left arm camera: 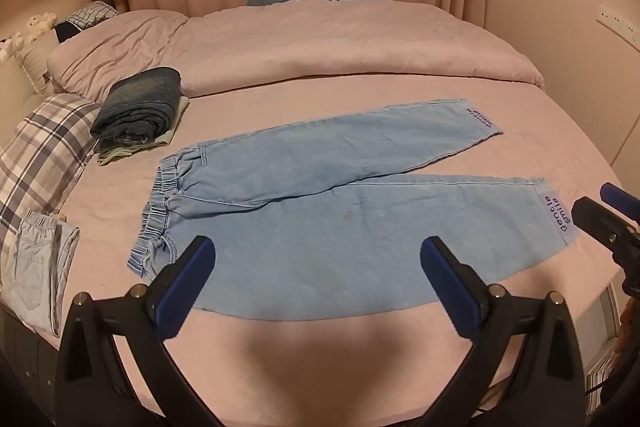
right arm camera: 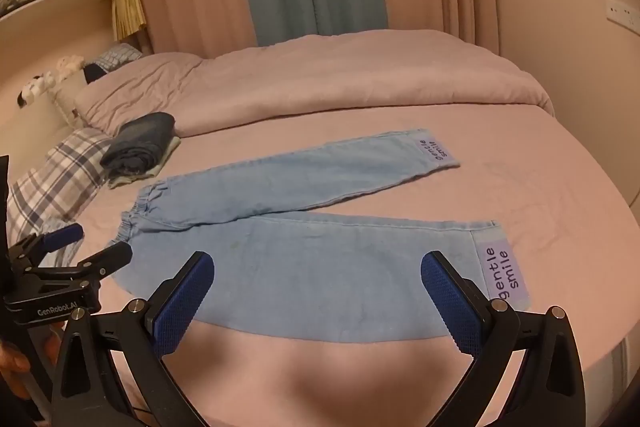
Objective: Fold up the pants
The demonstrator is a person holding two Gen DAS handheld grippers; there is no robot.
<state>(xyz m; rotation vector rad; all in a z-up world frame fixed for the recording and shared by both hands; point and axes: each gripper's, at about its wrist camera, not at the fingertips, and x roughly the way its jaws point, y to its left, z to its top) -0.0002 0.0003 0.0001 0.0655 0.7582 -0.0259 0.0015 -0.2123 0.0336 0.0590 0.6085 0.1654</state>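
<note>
Light blue denim pants (left arm camera: pixel 320 203) lie flat on the pink bed, elastic waistband at the left, both legs spread to the right with purple "gentle smile" patches at the cuffs. They also show in the right wrist view (right arm camera: pixel 304 251). My left gripper (left arm camera: pixel 318 255) is open and empty, above the near leg close to the waistband. My right gripper (right arm camera: pixel 318 269) is open and empty, above the near leg close to its cuff. Each gripper appears at the edge of the other's view, the right gripper (left arm camera: pixel 600 207) and the left gripper (right arm camera: pixel 96 247).
A folded dark denim stack (left arm camera: pixel 138 111) lies at the back left beside a plaid pillow (left arm camera: pixel 44 151). Another light denim garment (left arm camera: pixel 36 267) lies at the left bed edge. A rolled pink duvet (left arm camera: pixel 320 43) spans the far side. Curtains hang behind.
</note>
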